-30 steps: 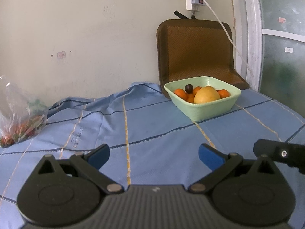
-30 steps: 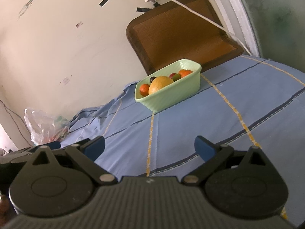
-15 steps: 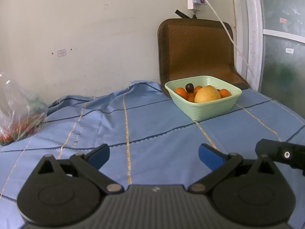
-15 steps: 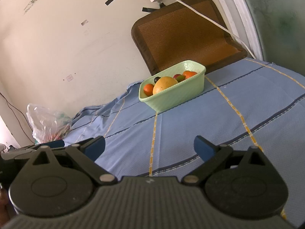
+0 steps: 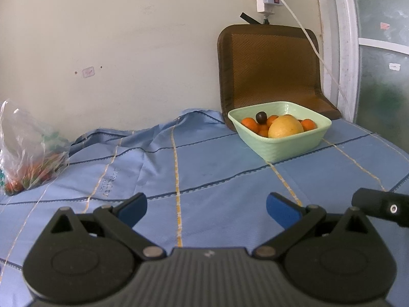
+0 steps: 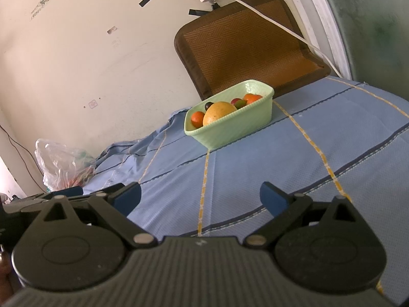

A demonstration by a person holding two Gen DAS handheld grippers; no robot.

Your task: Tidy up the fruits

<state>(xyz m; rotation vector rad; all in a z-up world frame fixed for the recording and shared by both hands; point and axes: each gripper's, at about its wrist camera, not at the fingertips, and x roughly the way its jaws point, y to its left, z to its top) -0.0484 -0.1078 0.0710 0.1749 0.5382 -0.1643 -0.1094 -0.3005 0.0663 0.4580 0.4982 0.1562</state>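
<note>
A pale green bowl (image 5: 294,148) stands at the far right of the blue cloth, also in the right wrist view (image 6: 237,128). It holds a large yellow fruit (image 5: 285,127), several small orange fruits (image 5: 249,123) and a dark plum (image 5: 261,116). My left gripper (image 5: 205,209) is open and empty, low over the cloth, well short of the bowl. My right gripper (image 6: 200,198) is open and empty, also short of the bowl. The right gripper's edge shows in the left wrist view (image 5: 381,204).
A clear plastic bag (image 5: 25,151) with red and green fruits lies at the left by the wall, also in the right wrist view (image 6: 64,163). A brown woven mat (image 5: 271,69) leans on the wall behind the bowl. A white cable (image 6: 268,20) hangs across it.
Both grippers stay open. The right wrist view has shifted, so the bowl sits further right and lower in it. The left view has barely moved.
</note>
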